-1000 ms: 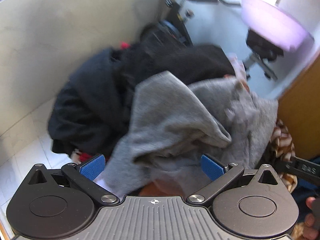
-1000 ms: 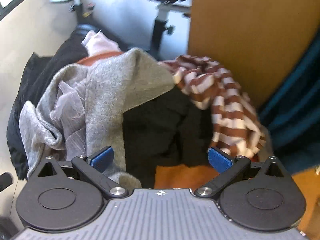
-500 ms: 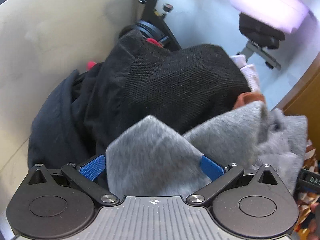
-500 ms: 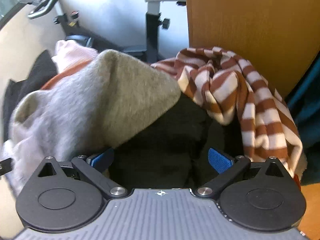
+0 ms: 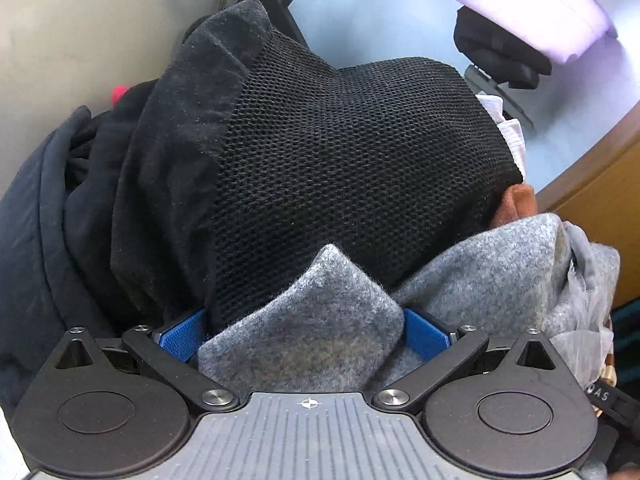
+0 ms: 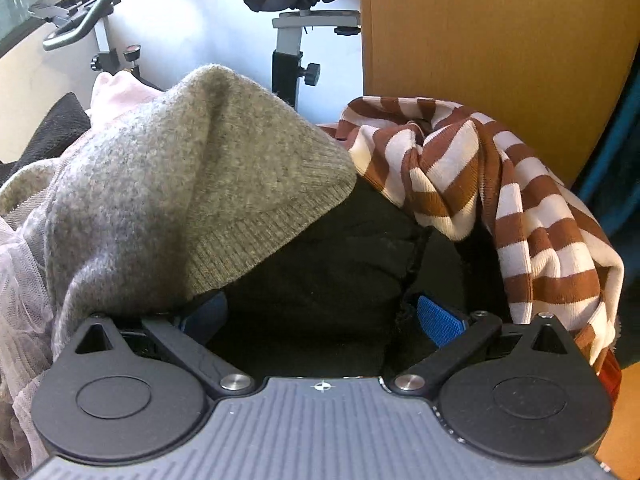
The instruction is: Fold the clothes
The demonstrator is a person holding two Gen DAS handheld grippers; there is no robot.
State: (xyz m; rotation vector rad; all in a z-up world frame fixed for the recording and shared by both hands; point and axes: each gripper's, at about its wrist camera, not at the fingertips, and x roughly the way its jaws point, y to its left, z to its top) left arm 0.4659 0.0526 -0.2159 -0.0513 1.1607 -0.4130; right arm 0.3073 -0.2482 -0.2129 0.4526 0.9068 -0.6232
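Observation:
A heap of clothes fills both views. In the left wrist view my left gripper is open, with a fold of the grey knit sweater lying between its blue pads. A black mesh garment rises right behind it. In the right wrist view my right gripper is open around a black garment. The grey sweater's ribbed hem drapes over the left finger and hides its pad. A brown-and-white striped top lies to the right.
A dark navy garment lies at the left of the heap. An exercise bike stands behind it. A wooden panel stands at the back right. A sheer pinkish fabric hangs at the left.
Both grippers have moved down and forward into the heap. The grey fold now sits between the left pads, and the black garment between the right pads. Both stay open.

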